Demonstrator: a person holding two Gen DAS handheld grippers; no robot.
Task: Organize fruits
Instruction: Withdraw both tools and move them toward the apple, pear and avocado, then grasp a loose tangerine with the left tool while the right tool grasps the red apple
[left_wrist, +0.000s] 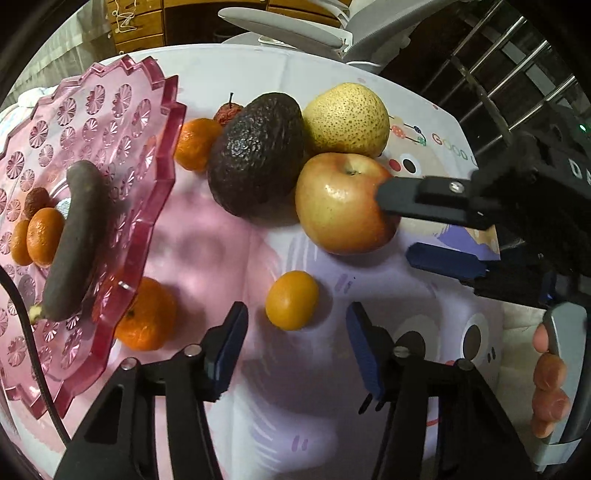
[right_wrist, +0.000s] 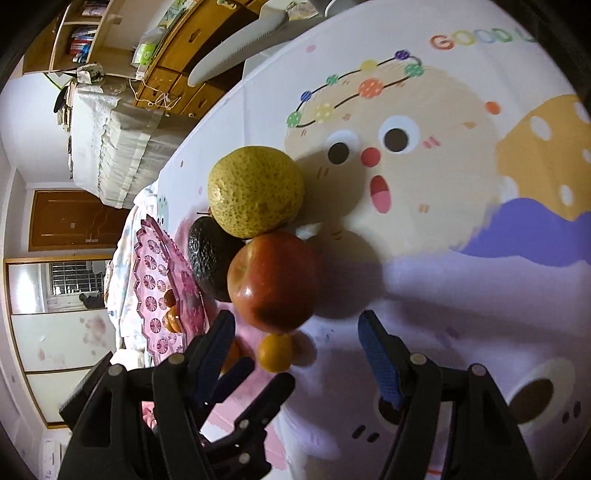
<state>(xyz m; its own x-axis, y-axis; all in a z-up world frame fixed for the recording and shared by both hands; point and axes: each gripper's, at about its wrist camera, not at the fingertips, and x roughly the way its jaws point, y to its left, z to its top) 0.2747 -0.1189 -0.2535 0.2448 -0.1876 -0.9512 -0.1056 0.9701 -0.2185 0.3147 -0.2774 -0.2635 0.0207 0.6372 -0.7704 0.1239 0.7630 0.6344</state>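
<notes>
My left gripper (left_wrist: 295, 314) is open, pointing down at the table, and a small orange (left_wrist: 291, 299) lies on the cloth just ahead of its blue pads without touching them. My right gripper (right_wrist: 295, 325) is open too, its fingers either side of the near end of a red-yellow apple (right_wrist: 273, 280). In the left wrist view one black finger (left_wrist: 391, 195) lies against the apple's (left_wrist: 340, 203) right side. Behind the apple sit a dark avocado (left_wrist: 258, 155) and a yellow pear (left_wrist: 347, 122).
A pink glass plate (left_wrist: 162, 147) on the left holds a blackened banana (left_wrist: 74, 240) and small oranges (left_wrist: 40, 236). A mandarin (left_wrist: 147, 317) lies at its rim, another (left_wrist: 195, 144) behind. The printed tablecloth (right_wrist: 443, 258) covers the table. A hand (left_wrist: 550, 384) grips the right handle.
</notes>
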